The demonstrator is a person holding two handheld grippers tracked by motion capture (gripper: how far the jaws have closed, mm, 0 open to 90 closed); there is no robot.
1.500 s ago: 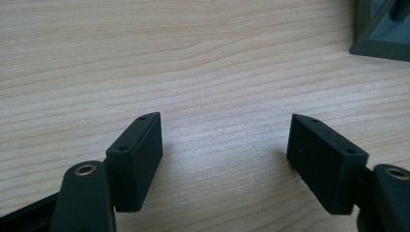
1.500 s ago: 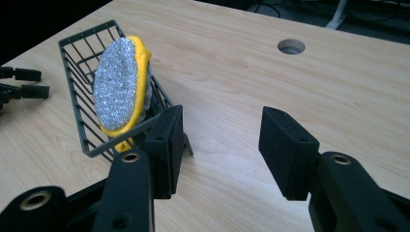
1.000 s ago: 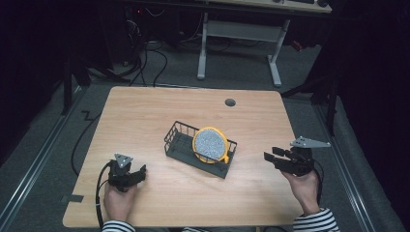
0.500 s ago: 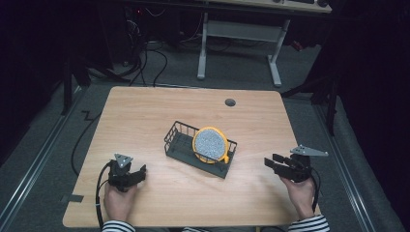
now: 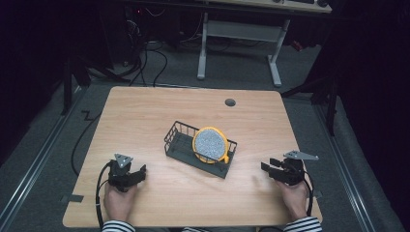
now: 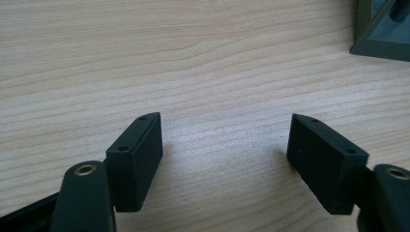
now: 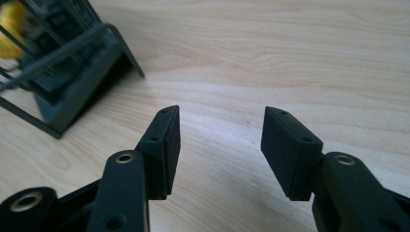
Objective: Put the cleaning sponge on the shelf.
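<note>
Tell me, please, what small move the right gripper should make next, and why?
Probably ease the right gripper forward toward the wire basket. Its jaws are open with nothing but bare table between them, and they already face the basket's near end, where the yellow-rimmed plate leans. The left gripper is also open and empty, resting farther from the plate.

In the high view the person's forearms (image 5: 116,226) are cut off by the bottom edge at 6 o'clock, showing just striped cuffs. The plate (image 5: 211,144) hides part of the basket (image 5: 180,140) behind it. In the left gripper view the basket (image 6: 382,29) is cropped at 2 o'clock to one corner. In the right gripper view the basket (image 7: 63,63) at 10 o'clock is blurred and cut off, its yellow content (image 7: 12,21) too smeared to identify.
</note>
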